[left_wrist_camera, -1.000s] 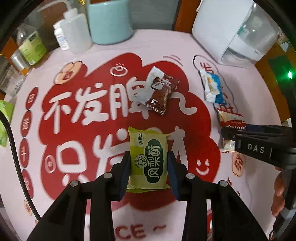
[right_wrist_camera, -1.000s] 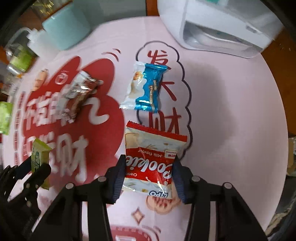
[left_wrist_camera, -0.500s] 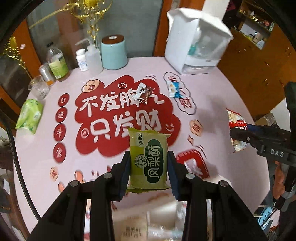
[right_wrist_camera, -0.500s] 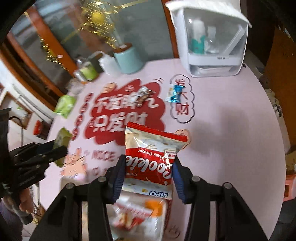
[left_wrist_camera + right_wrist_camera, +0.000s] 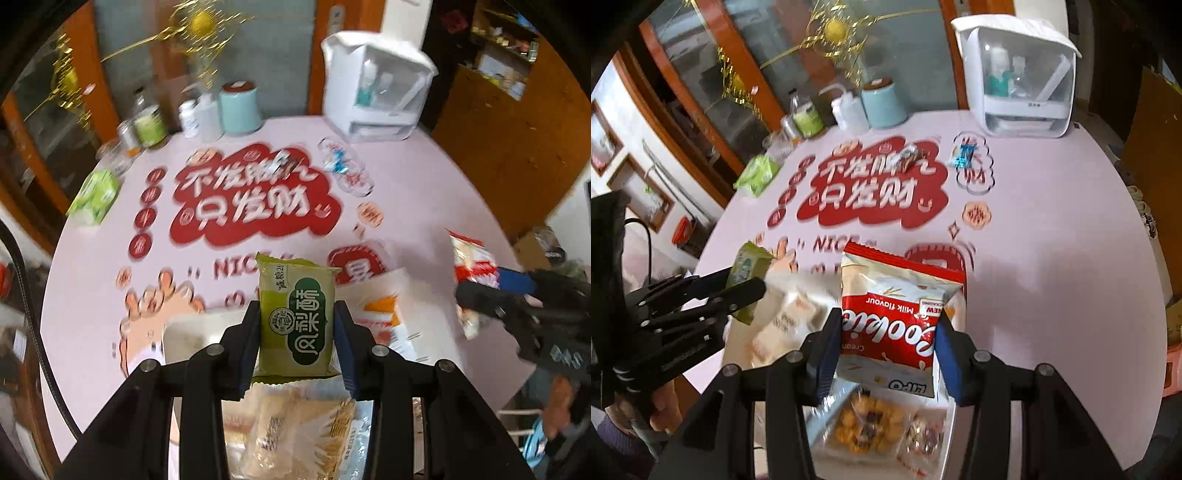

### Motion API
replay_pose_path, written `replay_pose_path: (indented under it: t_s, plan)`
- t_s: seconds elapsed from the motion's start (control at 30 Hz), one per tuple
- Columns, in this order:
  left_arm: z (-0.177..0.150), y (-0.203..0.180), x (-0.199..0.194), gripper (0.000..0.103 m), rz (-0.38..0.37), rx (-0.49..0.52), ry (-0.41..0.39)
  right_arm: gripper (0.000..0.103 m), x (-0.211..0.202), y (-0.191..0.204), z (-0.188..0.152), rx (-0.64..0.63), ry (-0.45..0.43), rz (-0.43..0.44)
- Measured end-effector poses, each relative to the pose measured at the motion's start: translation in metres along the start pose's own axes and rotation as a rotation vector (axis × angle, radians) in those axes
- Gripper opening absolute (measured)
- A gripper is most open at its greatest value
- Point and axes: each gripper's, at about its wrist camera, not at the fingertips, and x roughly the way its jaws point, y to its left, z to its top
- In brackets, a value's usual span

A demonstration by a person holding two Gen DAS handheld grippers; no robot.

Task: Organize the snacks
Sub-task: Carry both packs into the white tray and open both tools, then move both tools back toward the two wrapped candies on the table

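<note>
Left wrist view: a green snack pack w/ a dark green oval label and white characters was clamped upright between the blue pads of the left hand-held gripper, held clear above the table. Below it, a white tray at the table's near edge was seen w/ pale wrapped biscuit packs inside. At right, the right hand-held gripper was seen gripping a red-and-white pack.

Right wrist view: that red-and-white cookie pack, glossy, w/ a red band, white script lettering upside down and "Milk flavour" print, was pinched between the right hand-held gripper's pads, approx. over the tray; a clear bag of orange-yellow round snacks lay beneath. The green pack was visible at left, edge-on in the left hand-held gripper.

Two snacks were left far off on the red print: a brown-wrapped one and a blue-and-white one, near each other but apart.
</note>
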Motion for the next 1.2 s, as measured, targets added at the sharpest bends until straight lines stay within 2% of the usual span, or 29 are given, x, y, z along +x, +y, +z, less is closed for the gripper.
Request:
replay_pose_path:
  t_s: [0.1,0.27,0.47,0.73,0.77,0.83,0.87,0.9,0.97,1.0,1.2]
  plan:
    - [-0.02,-0.002,0.016,0.036,-0.022,-0.026,0.053,0.048,0.005,0.003,-0.016,-0.017,0.02,-0.025]
    - [-0.045,-0.008,0.029,0.036,0.009,-0.01,0.106,0.048,0.013,0.0,-0.034,0.003,0.059,-0.047]
    - [-0.053,-0.011,0.033,0.036,-0.01,-0.029,0.128,0.048,0.021,-0.004,-0.043,0.015,0.092,-0.08]
    - [-0.055,-0.015,0.031,0.037,0.0,-0.032,0.13,0.048,0.02,0.002,-0.043,-0.012,0.094,-0.095]
    - [-0.055,-0.016,0.031,0.041,0.009,-0.031,0.132,0.049,0.021,0.003,-0.043,-0.016,0.093,-0.098]
    - [-0.055,-0.017,0.031,0.06,0.016,-0.034,0.129,0.049,0.021,0.004,-0.043,-0.018,0.098,-0.097]
    - [-0.055,-0.016,0.029,0.076,0.018,-0.039,0.122,0.05,0.022,0.004,-0.043,-0.016,0.1,-0.093]
    - [-0.054,-0.016,0.027,0.085,0.019,-0.045,0.107,0.052,0.022,0.003,-0.043,-0.012,0.103,-0.088]
    - [-0.052,-0.016,0.022,0.086,0.015,-0.052,0.08,0.061,0.024,0.002,-0.043,-0.004,0.114,-0.08]
    - [-0.051,-0.016,0.021,0.086,0.014,-0.051,0.079,0.062,0.024,0.002,-0.043,-0.002,0.112,-0.078]
    - [-0.05,-0.014,0.023,0.086,0.014,-0.066,0.09,0.062,0.022,0.002,-0.043,0.002,0.103,-0.072]
